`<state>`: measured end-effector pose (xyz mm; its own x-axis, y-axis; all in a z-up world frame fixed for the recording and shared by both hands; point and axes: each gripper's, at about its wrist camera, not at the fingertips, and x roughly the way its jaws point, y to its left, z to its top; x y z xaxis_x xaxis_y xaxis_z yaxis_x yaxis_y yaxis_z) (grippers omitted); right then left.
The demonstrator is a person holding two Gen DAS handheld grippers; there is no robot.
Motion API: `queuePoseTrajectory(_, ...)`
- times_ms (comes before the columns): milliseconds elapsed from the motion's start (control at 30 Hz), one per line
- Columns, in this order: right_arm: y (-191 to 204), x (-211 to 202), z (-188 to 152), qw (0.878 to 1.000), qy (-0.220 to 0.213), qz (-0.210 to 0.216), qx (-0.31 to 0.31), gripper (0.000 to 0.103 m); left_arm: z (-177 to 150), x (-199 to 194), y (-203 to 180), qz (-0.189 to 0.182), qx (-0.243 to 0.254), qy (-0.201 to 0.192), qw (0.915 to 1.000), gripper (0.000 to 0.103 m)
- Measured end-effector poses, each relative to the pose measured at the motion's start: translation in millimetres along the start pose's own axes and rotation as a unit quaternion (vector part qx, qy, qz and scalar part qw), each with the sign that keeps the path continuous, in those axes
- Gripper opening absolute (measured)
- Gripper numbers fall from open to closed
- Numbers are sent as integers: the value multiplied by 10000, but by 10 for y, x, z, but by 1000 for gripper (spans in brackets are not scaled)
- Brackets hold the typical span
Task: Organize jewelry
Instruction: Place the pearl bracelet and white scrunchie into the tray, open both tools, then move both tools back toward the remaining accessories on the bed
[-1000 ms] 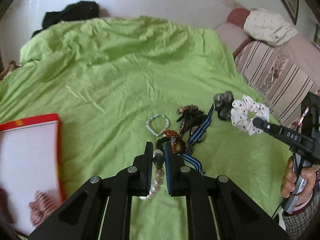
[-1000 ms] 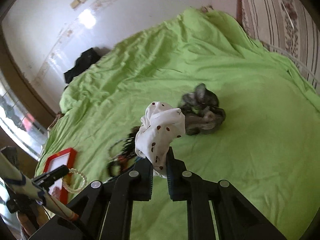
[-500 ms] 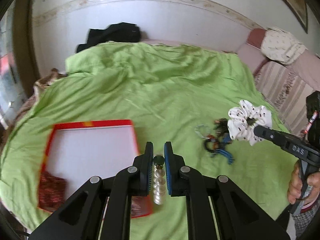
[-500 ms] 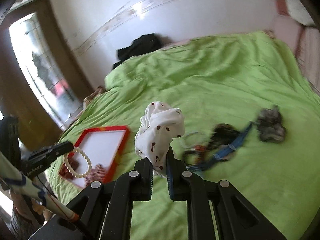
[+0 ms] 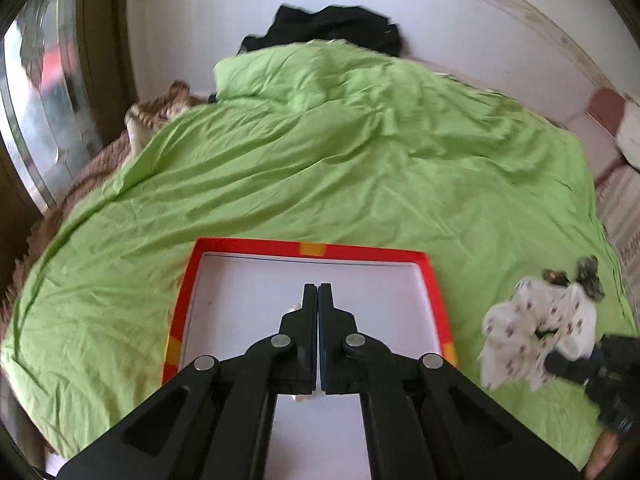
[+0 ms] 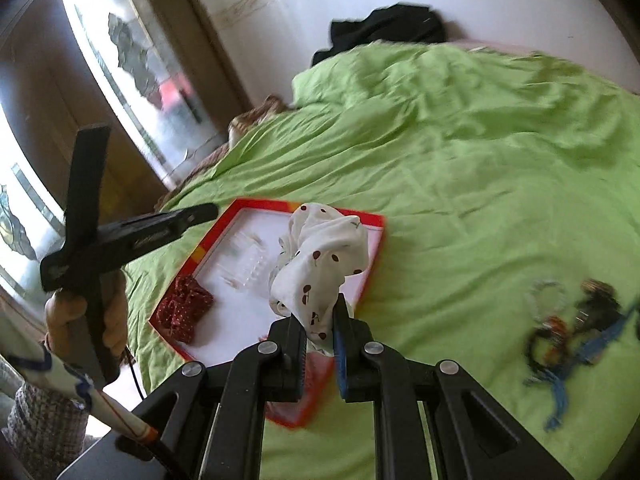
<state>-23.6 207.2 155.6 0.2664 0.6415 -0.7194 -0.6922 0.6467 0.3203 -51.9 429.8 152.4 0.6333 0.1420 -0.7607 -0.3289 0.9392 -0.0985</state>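
A white tray with a red rim [image 5: 304,249] lies on the green bedsheet; it also shows in the right wrist view [image 6: 240,316]. My left gripper [image 5: 318,292] hangs over the tray with jaws closed together; only a pale bit shows beneath them. In the right wrist view the left gripper [image 6: 208,211] is above the tray's left edge, and a blurred pearl bracelet [image 6: 250,264] lies or falls on the tray. My right gripper [image 6: 322,322] is shut on a white dotted scrunchie [image 6: 320,256], also in the left wrist view [image 5: 536,324], held above the tray's right side.
A dark red scrunchie [image 6: 182,312] lies in the tray's near left corner. A blurred pile of bracelets and a blue strap [image 6: 576,332] lies on the sheet to the right. Black clothing [image 5: 332,28] sits at the bed's far end, with a window [image 6: 132,92] on the left.
Both grippers swung left from the jewelry pile to the tray. The pearl bracelet no longer shows between my left jaws, which are now together. The right still holds the white scrunchie.
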Motion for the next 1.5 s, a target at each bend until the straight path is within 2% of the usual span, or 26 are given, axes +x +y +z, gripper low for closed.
queuePoseTrajectory(233,-53,817,190,9987,469,-139,160,12,69,497,384,21,-405,218,9989,0)
queuePoseTrajectory(467,-205,1326,243,9959,753,-449,218,12,-37,605,498,-63,-548,287,9981,0)
queuePoseTrajectory(567,-211,1378,265,9952,716,-658,143,20,-65,544,491,-76,-595,187,9980,0)
queuePoseTrajectory(600,-203,1366,266,9950,690,-718,128,37,-72,510,497,-71,-634,124,9979,1)
queuePoseTrajectory(633,-199,1332,264,9950,641,-751,126,54,-81,470,494,-62,-683,70,9976,1)
queuePoseTrajectory(733,-177,1156,263,9956,352,-864,121,69,-104,443,451,-96,-634,134,9979,1)
queuePoseTrajectory(867,-133,801,164,9954,90,-950,-38,69,-215,422,331,-104,-500,261,9984,1)
queuePoseTrajectory(967,-82,432,-89,9947,-100,-983,-281,70,-338,328,171,-107,-358,303,9988,1)
queuePoseTrajectory(1067,-77,37,-413,9923,-251,-1129,-435,70,-427,108,24,-81,-279,128,9995,1)
queuePoseTrajectory(1100,-86,-82,-524,9914,-303,-1199,-417,70,-451,21,-21,-79,-288,54,9995,3)
queuePoseTrajectory(1167,-186,-356,-768,9899,-384,-1346,-238,72,-506,-180,-128,-23,-322,-93,9994,22)
queuePoseTrajectory(1200,-255,-481,-888,9894,-415,-1390,-94,72,-528,-265,-181,12,-345,-169,9993,39)
queuePoseTrajectory(1233,-328,-579,-977,9888,-431,-1427,36,72,-557,-363,-244,20,-367,-313,9988,45)
queuePoseTrajectory(1300,-489,-799,-1188,9864,-469,-1542,319,72,-606,-541,-418,3,-298,-562,9980,45)
queuePoseTrajectory(1500,-953,-1455,-1650,9730,-724,-2005,882,72,-747,-831,-1049,-73,23,-774,9970,48)
